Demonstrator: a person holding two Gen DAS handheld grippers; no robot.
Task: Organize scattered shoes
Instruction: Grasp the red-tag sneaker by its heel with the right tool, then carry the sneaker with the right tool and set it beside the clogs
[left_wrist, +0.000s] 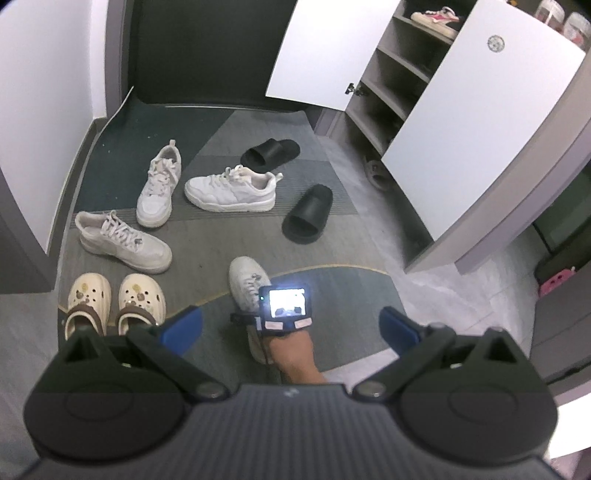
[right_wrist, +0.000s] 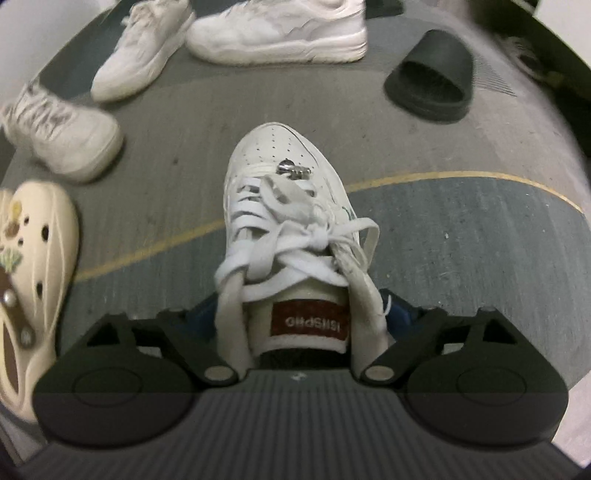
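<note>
Right gripper (right_wrist: 301, 314) straddles the collar of a white perforated-leather lace-up sneaker (right_wrist: 284, 206) lying near-centre on the grey ribbed mat (right_wrist: 461, 229); whether its blue pads press, cannot tell. Left gripper (left_wrist: 291, 325) wide, empty. Black rubber slide (right_wrist: 430, 75) far right.

We see a white sneaker (right_wrist: 284, 221) in perforated smooth leather with flat cloth laces, matt black rubbery slides (left_wrist: 308, 214), glossy cream plastic clogs (left_wrist: 88, 295), all on a short-napped woven mat (left_wrist: 332, 258).

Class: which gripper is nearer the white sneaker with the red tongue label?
Right. The right gripper straddles the sneaker at its collar; the left gripper hangs open, above and behind it.
</note>
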